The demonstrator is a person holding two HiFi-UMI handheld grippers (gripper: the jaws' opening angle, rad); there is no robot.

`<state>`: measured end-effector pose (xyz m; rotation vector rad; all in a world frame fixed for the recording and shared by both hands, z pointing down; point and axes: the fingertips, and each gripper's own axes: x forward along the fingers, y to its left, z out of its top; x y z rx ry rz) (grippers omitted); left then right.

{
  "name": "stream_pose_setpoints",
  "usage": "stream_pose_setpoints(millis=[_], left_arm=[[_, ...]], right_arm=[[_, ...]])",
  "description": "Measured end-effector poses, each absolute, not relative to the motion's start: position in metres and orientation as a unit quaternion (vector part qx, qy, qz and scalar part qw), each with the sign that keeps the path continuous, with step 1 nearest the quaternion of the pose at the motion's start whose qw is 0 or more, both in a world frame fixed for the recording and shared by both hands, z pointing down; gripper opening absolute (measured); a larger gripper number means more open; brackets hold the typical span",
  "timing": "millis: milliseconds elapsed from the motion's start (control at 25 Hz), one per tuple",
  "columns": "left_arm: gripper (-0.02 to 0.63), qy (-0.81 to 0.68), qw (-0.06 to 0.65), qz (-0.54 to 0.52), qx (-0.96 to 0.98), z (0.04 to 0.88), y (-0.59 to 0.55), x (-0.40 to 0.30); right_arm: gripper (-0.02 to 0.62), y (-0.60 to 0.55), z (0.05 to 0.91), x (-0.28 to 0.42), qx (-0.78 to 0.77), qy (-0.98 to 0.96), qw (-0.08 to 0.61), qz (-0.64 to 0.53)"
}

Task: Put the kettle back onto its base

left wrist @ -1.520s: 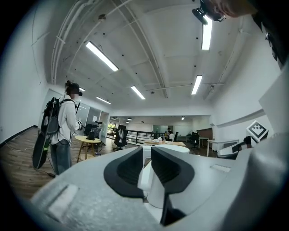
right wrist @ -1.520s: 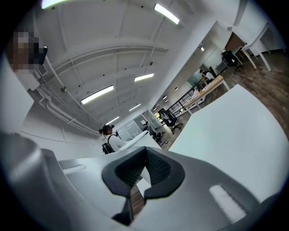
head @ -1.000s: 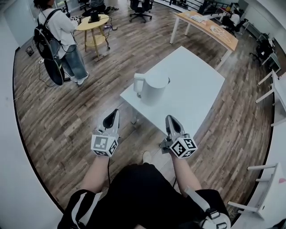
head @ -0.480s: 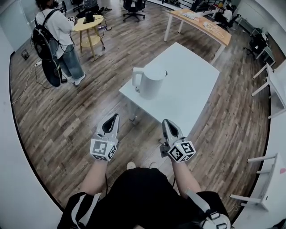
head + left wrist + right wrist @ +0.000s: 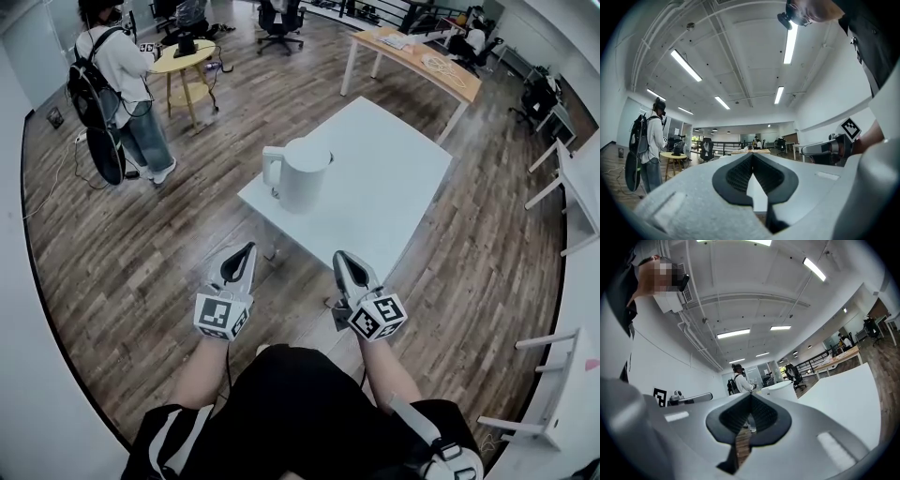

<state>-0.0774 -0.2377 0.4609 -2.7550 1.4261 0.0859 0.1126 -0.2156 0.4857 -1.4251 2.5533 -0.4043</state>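
A white kettle with its handle to the left stands near the near-left corner of the white table. Whether a base lies under it I cannot tell. Both grippers are held level over the wooden floor, short of the table's near edge. The left gripper is shut and empty, below and left of the kettle. The right gripper is shut and empty, below and right of it. In the right gripper view the kettle shows beyond the shut gripper. In the left gripper view the gripper is shut.
A person with a backpack stands on the floor at the far left beside a round yellow table. A long wooden desk and office chairs are behind the white table. White furniture lines the right side.
Both grippers and the head have moved forward toward the table. The kettle now sits lower and further left in the head view. Both grippers stay shut.
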Motion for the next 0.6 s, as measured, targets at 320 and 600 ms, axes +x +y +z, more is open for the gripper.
stream_pose_setpoints(millis=[320,600], left_arm=[[0.005,0.465,0.021,0.013,-0.885,0.469,-0.231,-0.061],[0.005,0.472,0.002,0.012,-0.881,0.477,-0.232,-0.062]], right_arm=[[0.002,-0.212,0.488,0.122,-0.459,0.872,0.095,-0.140],[0.002,-0.216,0.496,0.128,-0.456,0.869,0.103,-0.162]])
